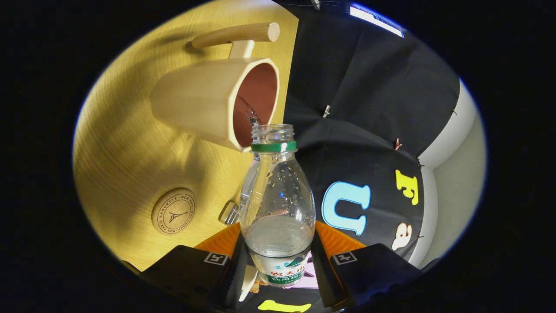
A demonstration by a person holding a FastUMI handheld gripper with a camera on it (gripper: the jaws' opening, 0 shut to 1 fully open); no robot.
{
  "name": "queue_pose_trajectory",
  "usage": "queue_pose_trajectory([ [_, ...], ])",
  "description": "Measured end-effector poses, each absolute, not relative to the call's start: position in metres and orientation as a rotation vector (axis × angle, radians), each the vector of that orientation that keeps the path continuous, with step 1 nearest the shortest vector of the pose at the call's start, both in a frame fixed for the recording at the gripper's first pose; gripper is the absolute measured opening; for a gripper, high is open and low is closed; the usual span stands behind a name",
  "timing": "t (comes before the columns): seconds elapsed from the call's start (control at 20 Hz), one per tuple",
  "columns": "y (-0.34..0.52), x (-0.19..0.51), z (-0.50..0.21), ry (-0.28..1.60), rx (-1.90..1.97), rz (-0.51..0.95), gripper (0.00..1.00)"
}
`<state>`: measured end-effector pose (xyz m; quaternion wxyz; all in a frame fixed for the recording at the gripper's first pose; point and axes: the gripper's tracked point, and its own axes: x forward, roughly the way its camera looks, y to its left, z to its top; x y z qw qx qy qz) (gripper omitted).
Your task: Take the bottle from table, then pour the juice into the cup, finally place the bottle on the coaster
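Bottle (pixel 278 204) is held between the fingers of the gripper (pixel 278 265), uncapped and tipped with its mouth at the rim of the cup (pixel 208 104). Liquid remains inside; droplets seem to be leaving, though blurred. Pouring is judged underway; placing on the coaster (pixel 173 211) is left.

You see a clear bottle (pixel 278 204) with a green neck ring, a cream cup (pixel 204 102) with a reddish-brown inside, and a tan coaster (pixel 173 211).
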<state>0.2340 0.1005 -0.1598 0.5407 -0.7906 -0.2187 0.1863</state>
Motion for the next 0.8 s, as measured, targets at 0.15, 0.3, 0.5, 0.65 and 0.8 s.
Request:
queue_pose_trajectory([
  [0.15,0.105,0.232,-0.156,-0.548,-1.896,0.452,0.71],
  [0.3,0.109,0.233,-0.152,-0.57,-1.913,0.455,0.71],
  [0.5,0.11,0.234,-0.149,-0.583,-1.929,0.45,0.71],
  [0.65,0.11,0.236,-0.147,-0.595,-1.938,0.45,0.71],
  [0.8,0.111,0.235,-0.149,-0.595,-1.941,0.457,0.71],
])
